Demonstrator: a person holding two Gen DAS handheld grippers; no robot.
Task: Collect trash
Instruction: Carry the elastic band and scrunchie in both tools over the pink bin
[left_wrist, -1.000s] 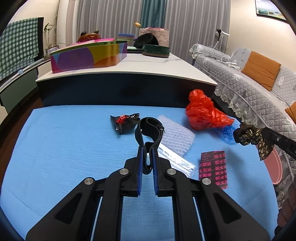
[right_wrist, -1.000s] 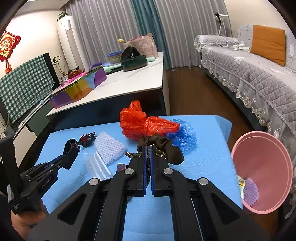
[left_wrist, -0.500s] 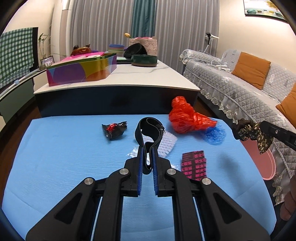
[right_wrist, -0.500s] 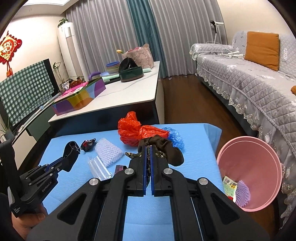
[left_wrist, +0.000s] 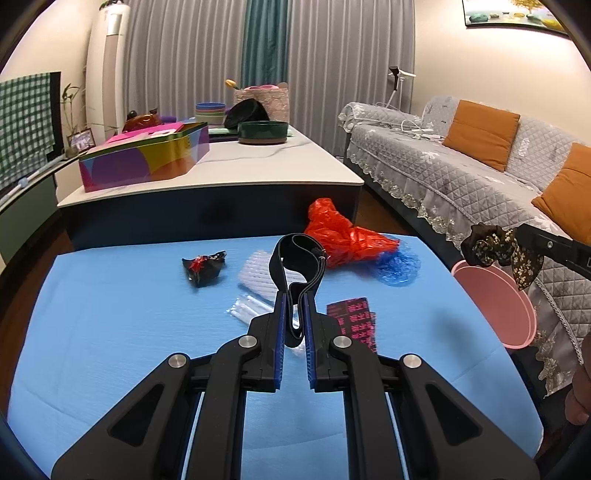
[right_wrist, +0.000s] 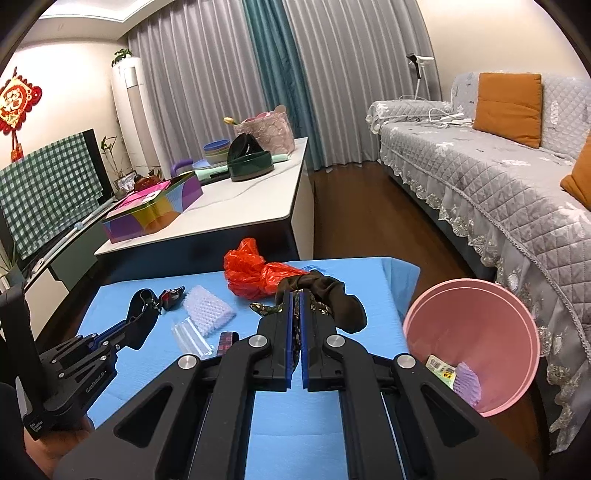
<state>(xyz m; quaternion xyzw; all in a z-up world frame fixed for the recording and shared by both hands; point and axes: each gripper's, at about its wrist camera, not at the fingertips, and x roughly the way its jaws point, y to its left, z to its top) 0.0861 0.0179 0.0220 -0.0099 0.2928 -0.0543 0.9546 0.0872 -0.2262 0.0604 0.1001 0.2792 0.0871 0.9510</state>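
Note:
My left gripper (left_wrist: 294, 295) is shut on a black elastic band (left_wrist: 295, 254), whose loop stands up above the blue table (left_wrist: 110, 332). My right gripper (right_wrist: 295, 295) is shut on a dark brown floral scrunchie (right_wrist: 332, 295). In the left wrist view that scrunchie (left_wrist: 498, 249) hangs at the right, above the rim of the pink bin (left_wrist: 495, 299). The bin (right_wrist: 472, 332) stands on the floor beside the table and holds a label scrap and a lilac foam net. On the table lie a red plastic bag (left_wrist: 343, 236), a blue bag (left_wrist: 399, 266), a black-red wrapper (left_wrist: 203, 267), white foam net (right_wrist: 208, 310), clear sleeves (right_wrist: 192, 336) and a black-pink packet (left_wrist: 354, 321).
A white counter (left_wrist: 258, 162) behind the table carries a colourful tin (left_wrist: 144, 158), a dark green bowl and a lace basket. A grey quilted sofa (right_wrist: 498, 177) with orange cushions runs along the right. A hand (left_wrist: 580, 398) shows at the right edge.
Both grippers have risen and drawn back from the table with their items still held. The scrunchie has travelled right, over toward the pink bin, which has come further into view.

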